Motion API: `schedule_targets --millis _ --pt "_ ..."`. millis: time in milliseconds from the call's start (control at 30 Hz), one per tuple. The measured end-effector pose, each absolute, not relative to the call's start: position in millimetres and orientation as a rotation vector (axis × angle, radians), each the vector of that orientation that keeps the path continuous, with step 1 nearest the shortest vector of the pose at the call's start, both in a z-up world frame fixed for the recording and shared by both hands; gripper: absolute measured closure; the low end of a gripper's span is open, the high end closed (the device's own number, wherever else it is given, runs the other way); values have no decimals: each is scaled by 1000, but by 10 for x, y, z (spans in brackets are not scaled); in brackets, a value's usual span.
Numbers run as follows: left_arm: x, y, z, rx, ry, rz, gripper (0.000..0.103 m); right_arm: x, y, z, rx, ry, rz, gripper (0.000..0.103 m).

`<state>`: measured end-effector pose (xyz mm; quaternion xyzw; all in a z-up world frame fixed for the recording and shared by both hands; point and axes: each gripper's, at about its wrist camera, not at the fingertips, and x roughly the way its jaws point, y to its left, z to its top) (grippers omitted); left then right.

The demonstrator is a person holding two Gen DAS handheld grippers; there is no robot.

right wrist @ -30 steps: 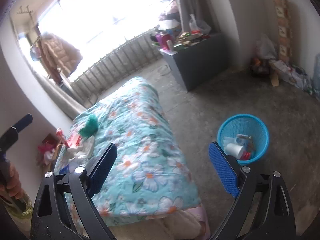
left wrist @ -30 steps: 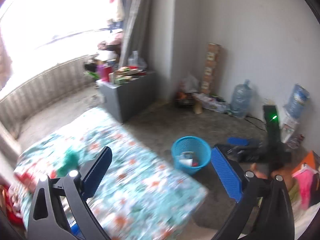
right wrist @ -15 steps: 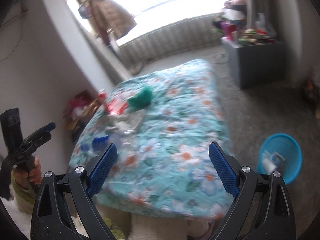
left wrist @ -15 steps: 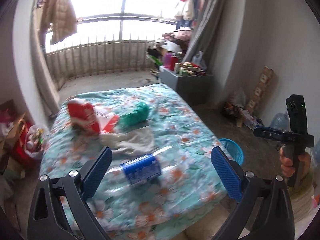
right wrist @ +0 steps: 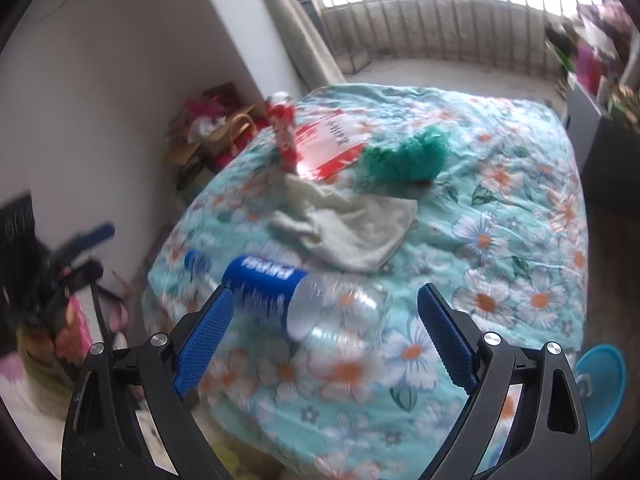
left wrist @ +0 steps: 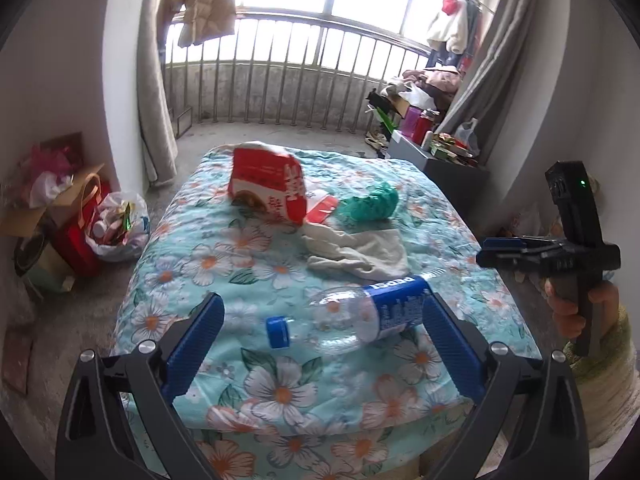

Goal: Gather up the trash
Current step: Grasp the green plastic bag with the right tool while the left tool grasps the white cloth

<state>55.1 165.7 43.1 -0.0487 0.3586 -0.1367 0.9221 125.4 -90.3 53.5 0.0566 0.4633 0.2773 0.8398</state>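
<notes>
A bed [left wrist: 280, 396] with a turquoise floral cover fills both views. On it lies an empty clear plastic bottle [left wrist: 352, 318] with a blue label and blue cap, on its side near the foot edge. In the left wrist view the left gripper [left wrist: 320, 344] hangs over that edge with its blue fingers [left wrist: 194, 344] spread wide and nothing between them touching; the bottle lies across the gap, cap toward 9 o'clock. In the right wrist view the right gripper [right wrist: 326, 336] is likewise splayed and empty, the same bottle [right wrist: 304, 300] lying just ahead of its fingers, cap toward 10 o'clock; this view is blurred.

Beyond the bottle, toward 12 o'clock, a crumpled off-white cloth [left wrist: 360, 254] lies nearly touching it. Farther on sit a red-and-white paper bag [left wrist: 268, 186], tipped over, and a balled green plastic bag [left wrist: 372, 202] at about 1 o'clock. Nothing lies between either gripper and the bottle.

A blue wastebasket [right wrist: 600, 388] stands on the floor off the bed's corner, at 4 o'clock in the right wrist view. In the left wrist view, bags of clutter [left wrist: 116, 224] sit on the floor at 9 o'clock, and a grey cabinet [left wrist: 452, 168] piled with items stands at 2 o'clock before a barred balcony railing [left wrist: 288, 76].
</notes>
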Motion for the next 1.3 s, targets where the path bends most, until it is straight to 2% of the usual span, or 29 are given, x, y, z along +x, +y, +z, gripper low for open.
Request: schedule_targets --millis 367,567,633,833,933,1000,1167,1300 --pt "1106 1708 290 -178 750 -359 6 2391 -1569 10 828 1164 456 14" --pt "1635 1456 164 -167 827 -440 8 2872 -1493 -391 1037 1276 422 23" --pt "1849 1379 90 -160 880 -459 15 3006 -1404 -519 1074 1306 422 25" --pt "2368 1166 -196 -110 1026 -511 26 3253 -1294 -868 1185 1348 399 35" --pt "2574 1086 -350 -94 1089 -497 30 3287 -1305 -916 1239 1322 439 45" --pt "2695 1020 -455 -70 1129 -476 32 3279 -1297 -950 1275 1312 468 59" --pt "2894 853 -642 51 1190 -416 45 3252 -1369 -991 1326 1283 507 61" --pt "2919 754 -696 139 1186 -400 62 3189 -1468 -934 1334 1238 531 63"
